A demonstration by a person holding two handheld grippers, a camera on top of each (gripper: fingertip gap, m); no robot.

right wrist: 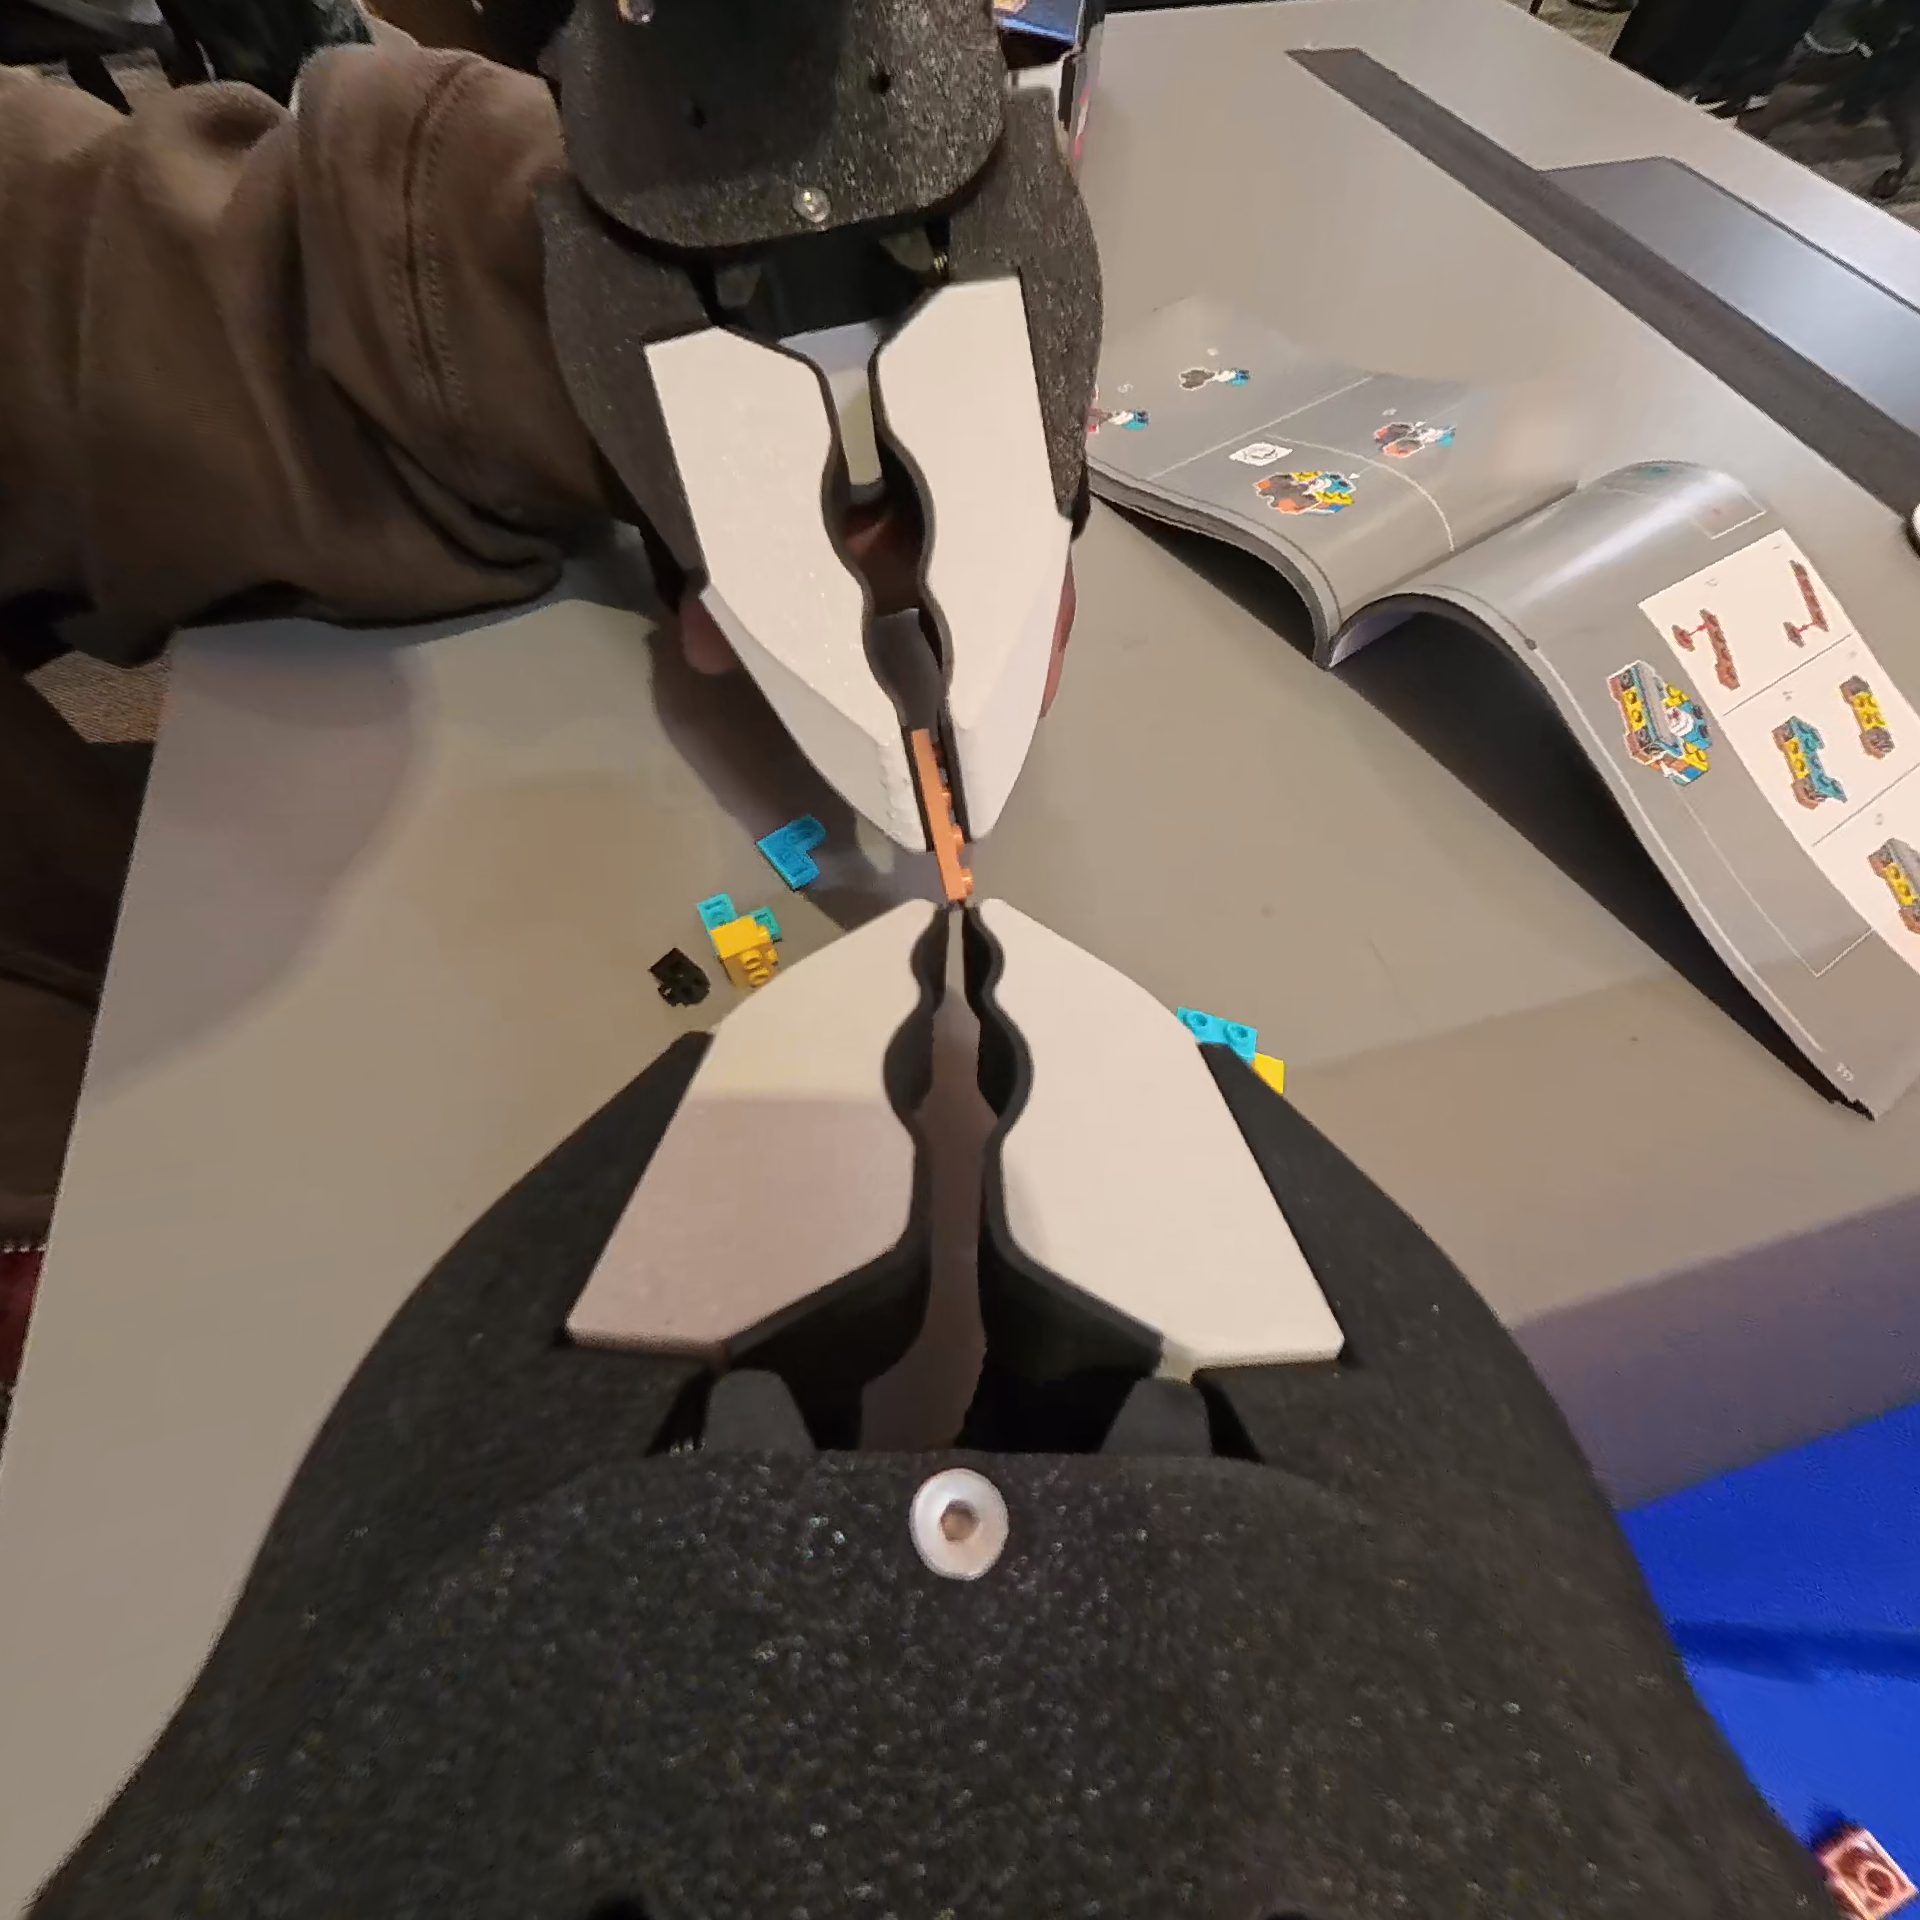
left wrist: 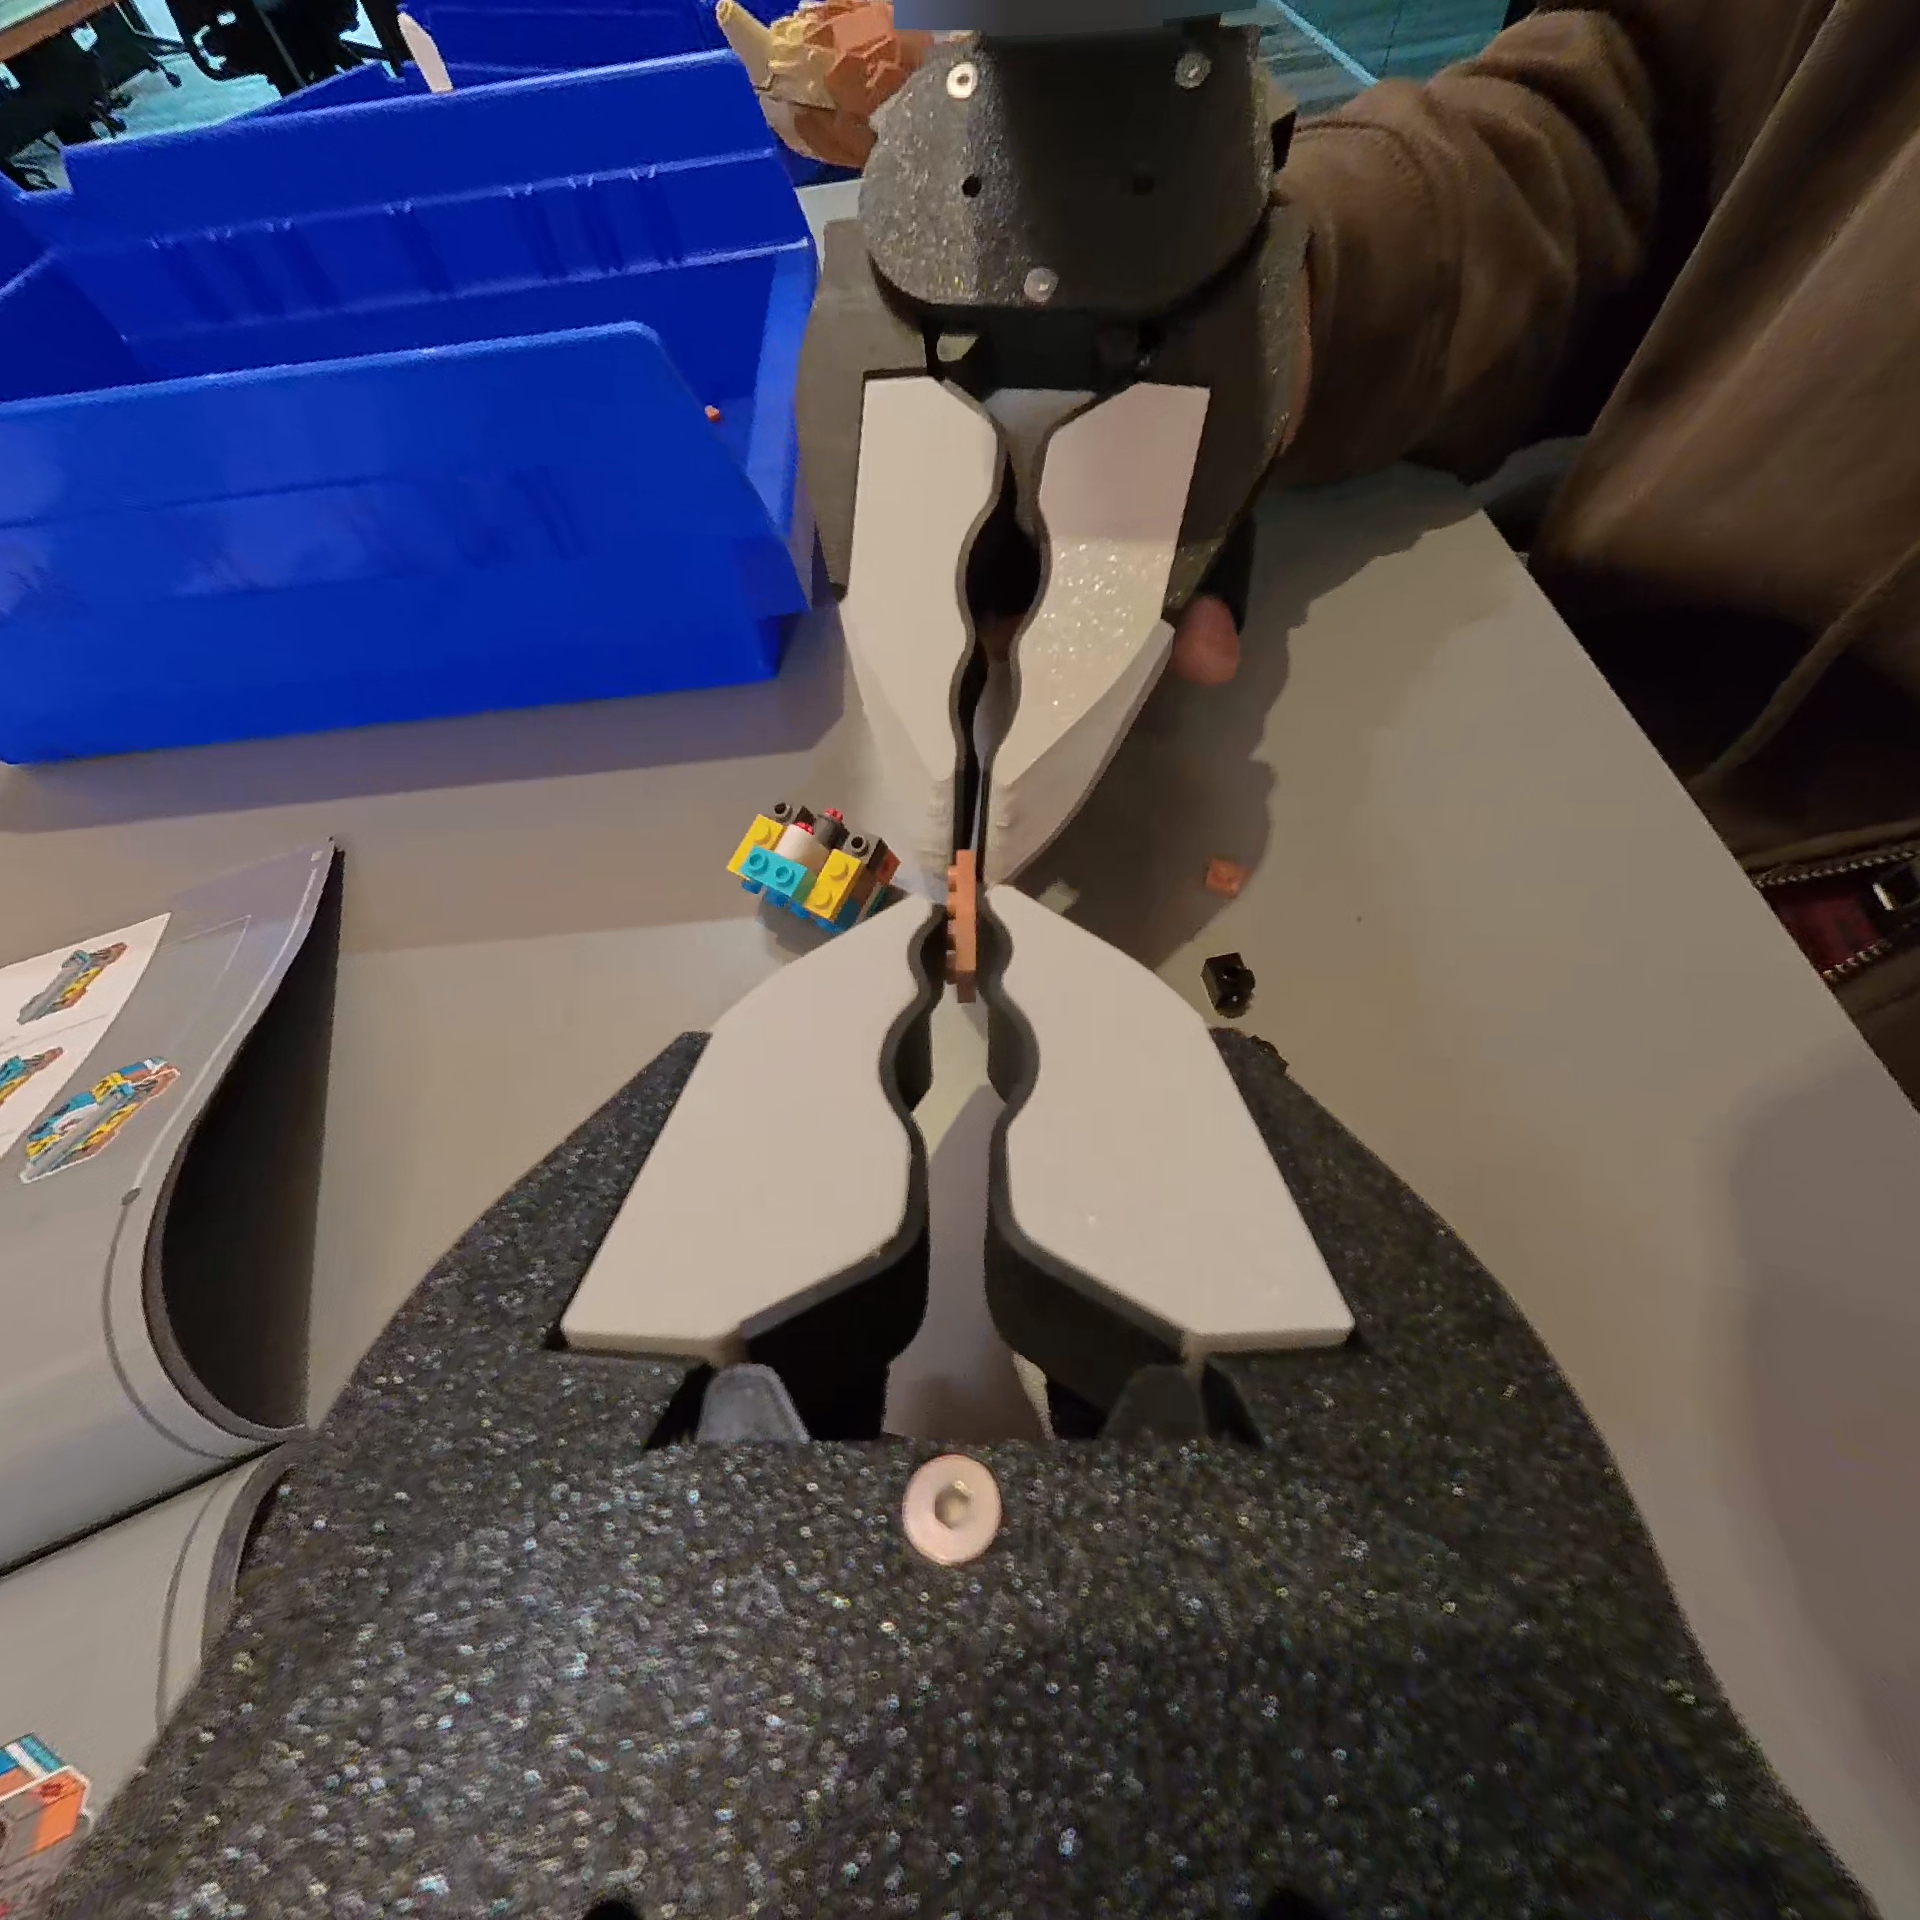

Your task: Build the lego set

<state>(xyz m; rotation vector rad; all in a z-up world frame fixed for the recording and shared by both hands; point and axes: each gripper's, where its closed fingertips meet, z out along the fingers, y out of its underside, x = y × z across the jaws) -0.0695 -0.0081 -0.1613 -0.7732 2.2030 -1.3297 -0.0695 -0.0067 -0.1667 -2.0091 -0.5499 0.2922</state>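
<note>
Left wrist view: your left gripper (left wrist: 961, 940) pinches orange plate (left wrist: 964, 925) edge-on; right gripper (left wrist: 971, 831) clamps far end, likely steadying it mid-air above half-built model (left wrist: 810, 868).

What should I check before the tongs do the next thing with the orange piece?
1. Left tongs grip the orange plate: ok, shut on it.
2. Right tongs also hold the plate: cannot tell. They are shut and meet the left tongs tip to tip, but the contact is hidden.
3. Yellow and teal build is ready on the table: ok, it sits free beside the tongs.
4. Instruction booklet is open: ok.
5. Plate's studs face the right way: cannot tell, since it shows edge on.
</note>
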